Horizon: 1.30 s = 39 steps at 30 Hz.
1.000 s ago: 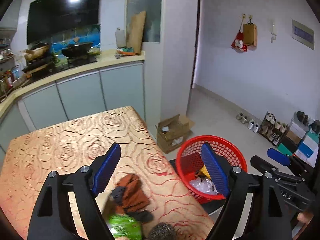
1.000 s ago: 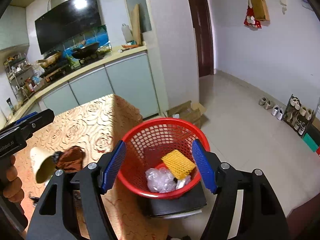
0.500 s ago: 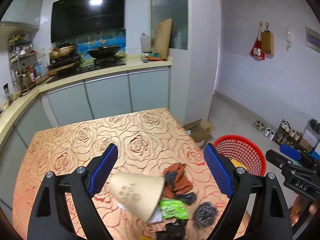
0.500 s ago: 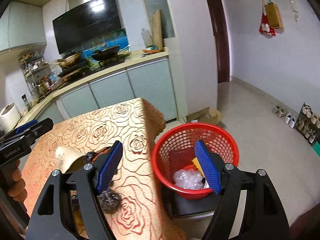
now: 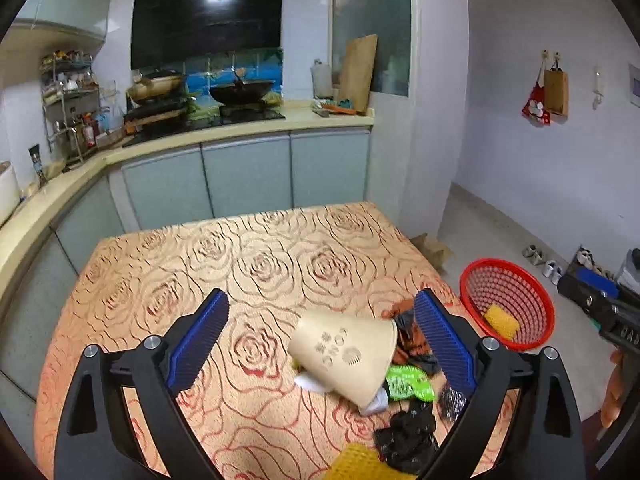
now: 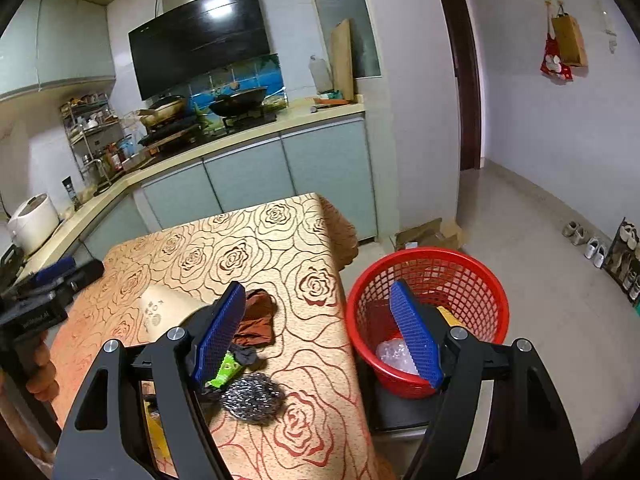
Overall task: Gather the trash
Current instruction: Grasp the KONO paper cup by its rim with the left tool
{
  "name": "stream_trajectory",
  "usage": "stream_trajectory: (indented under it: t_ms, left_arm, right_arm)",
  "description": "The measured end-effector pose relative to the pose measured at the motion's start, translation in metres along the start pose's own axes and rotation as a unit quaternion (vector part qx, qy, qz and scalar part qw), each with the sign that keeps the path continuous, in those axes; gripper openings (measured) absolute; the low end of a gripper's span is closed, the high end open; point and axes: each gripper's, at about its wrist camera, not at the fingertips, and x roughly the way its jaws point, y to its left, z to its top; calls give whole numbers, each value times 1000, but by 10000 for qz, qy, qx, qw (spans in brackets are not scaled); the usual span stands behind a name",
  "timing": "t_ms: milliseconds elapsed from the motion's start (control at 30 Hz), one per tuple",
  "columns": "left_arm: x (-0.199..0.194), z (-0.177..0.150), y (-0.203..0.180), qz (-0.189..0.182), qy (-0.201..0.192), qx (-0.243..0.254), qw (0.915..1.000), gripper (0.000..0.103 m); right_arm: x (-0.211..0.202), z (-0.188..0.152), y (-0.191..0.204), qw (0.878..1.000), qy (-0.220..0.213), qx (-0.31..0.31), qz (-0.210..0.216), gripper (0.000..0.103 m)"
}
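Left tongs lining up on the tipped paper cup, trash pile waiting on the table.

Left tongs (image 5: 320,344) spread wide, just been opening, with the beige paper cup (image 5: 346,356) lying on its side between the blue pads but not pinched. Right tongs (image 6: 320,332) partly open and empty, held over the table (image 5: 240,256) edge beside the red basket (image 6: 428,312). More trash beside the cup: green wrapper (image 5: 408,384), brown rag (image 6: 256,320), steel scourer (image 6: 252,398), black scraps (image 5: 408,432). Likely risks: cup rolling away or crushing under a hard squeeze, and a pad snagging the wrapper tucked at its mouth.
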Motion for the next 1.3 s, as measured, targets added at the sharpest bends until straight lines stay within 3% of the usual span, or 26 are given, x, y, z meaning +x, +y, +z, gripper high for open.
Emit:
stream_trajectory:
  t_ms: [267,633,1100,1300]
  left_arm:
    - [24,-26,-8,-325,383,283,9983,93]
    - [63,-36,-15,-486,764,592,9941,93]
    - [92,-39,-17,-157,869,901,9920,93]
    - [95,-37,-4,-119,873,641,9940,91]
  right_arm:
    - [3,-1,6,10000,48,-54,33,72]
    - [15,-4,6,9999,160,-35,-1,72]
    - [23,-3,4,9997,231,-13,-7,72]
    - [26,-5,3,9996,267,-8,-15,72]
